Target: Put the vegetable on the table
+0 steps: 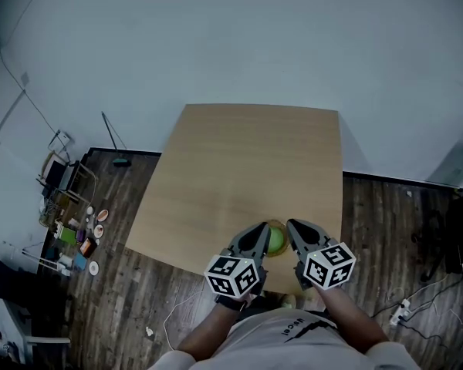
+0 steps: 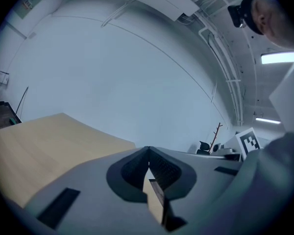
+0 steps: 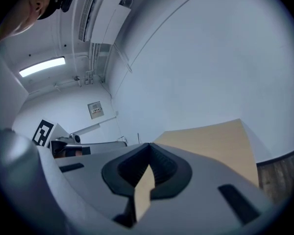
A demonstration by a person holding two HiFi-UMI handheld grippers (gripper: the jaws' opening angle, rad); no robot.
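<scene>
A round green vegetable [image 1: 276, 242] sits in a small brownish bowl [image 1: 278, 224] near the front edge of the light wooden table [image 1: 247, 160]. My left gripper [image 1: 262, 227] hangs just left of the vegetable and my right gripper [image 1: 292, 224] just right of it, both above the table's front edge. The left gripper view shows the left gripper [image 2: 148, 150] with its jaws meeting at the tips and nothing between them. In the right gripper view the right gripper [image 3: 149, 146] is shut the same way. Neither gripper view shows the vegetable; both look over the table [image 2: 39, 141] toward a white wall.
Dark wood floor surrounds the table. A cluttered rack with small items [image 1: 65, 206] stands at the left, a power strip with cables [image 1: 401, 311] lies at the right, and a dark chair [image 1: 447, 245] is at the far right. A white wall rises behind the table.
</scene>
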